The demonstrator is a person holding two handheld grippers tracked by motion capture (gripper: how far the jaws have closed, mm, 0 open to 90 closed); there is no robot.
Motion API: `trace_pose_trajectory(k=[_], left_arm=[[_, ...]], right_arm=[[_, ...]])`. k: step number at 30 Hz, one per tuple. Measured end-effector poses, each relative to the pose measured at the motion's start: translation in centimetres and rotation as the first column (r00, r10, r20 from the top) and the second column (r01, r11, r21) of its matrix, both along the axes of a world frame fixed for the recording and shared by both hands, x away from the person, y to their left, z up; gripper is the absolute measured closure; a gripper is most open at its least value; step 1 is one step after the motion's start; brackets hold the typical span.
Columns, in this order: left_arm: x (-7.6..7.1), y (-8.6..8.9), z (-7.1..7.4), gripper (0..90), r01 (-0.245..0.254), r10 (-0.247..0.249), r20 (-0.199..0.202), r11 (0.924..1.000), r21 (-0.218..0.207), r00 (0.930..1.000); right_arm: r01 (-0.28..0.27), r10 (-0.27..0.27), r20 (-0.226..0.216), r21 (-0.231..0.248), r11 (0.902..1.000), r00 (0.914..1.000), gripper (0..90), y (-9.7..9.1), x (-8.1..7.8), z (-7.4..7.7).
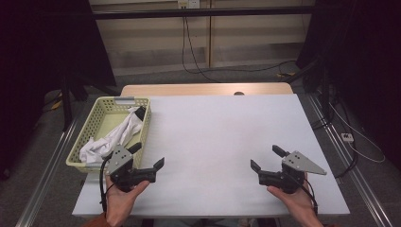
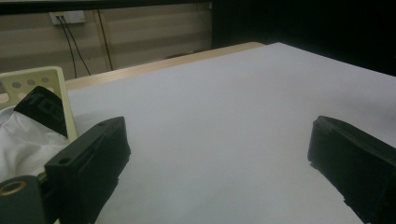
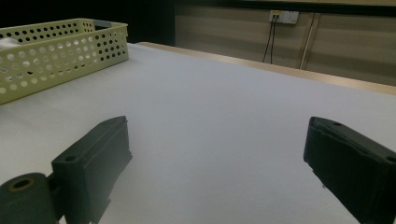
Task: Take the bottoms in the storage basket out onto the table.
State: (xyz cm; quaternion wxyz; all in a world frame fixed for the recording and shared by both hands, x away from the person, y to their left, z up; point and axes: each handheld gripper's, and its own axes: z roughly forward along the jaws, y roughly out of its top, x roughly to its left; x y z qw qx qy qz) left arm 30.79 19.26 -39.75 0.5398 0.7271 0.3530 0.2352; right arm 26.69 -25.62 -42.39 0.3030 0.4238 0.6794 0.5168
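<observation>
While the white garment [image 1: 111, 137] lies bunched in the pale green perforated basket [image 1: 96, 124] at ten o'clock on the worktop [image 1: 222, 142], your left hand-held gripper [image 1: 149, 157] hovers just beside the basket's near corner, jaws apart and empty. Your right hand-held gripper [image 1: 264, 158] waits at four o'clock, well apart from it, jaws likewise spread on nothing. Reach in carelessly and a jaw may catch the basket wall, dragging the light basket along; pinch too little cloth and it may slip free.
</observation>
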Motion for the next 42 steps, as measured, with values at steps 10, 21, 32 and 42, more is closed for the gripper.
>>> trace_pose_trajectory(k=[10,21,32,42], left_arm=[[0.2,0.2,0.3,5.4,-0.007,0.007,-0.008,1.0,0.007,0.9999],[0.3,0.9,0.9,5.5,-0.016,0.017,-0.014,0.9998,0.011,0.9998],[0.6,1.4,1.6,5.4,-0.023,0.023,-0.013,0.9995,0.022,0.9997],[1.0,2.1,2.3,5.4,-0.022,0.023,-0.03,0.9992,0.034,0.9993]], right_arm=[[-0.007,0.007,-0.012,0.012,0.9999,0.9999,6.7,-0.1,0.1,-0.1],[-0.014,0.014,-0.017,0.01,0.9999,0.9998,6.6,0.1,0.2,-0.1],[-0.014,0.014,-0.016,0.009,0.9999,0.9998,6.7,0.1,0.3,-0.1],[-0.017,0.017,-0.014,0.009,0.9998,0.9998,6.5,0.2,0.3,-0.1]])
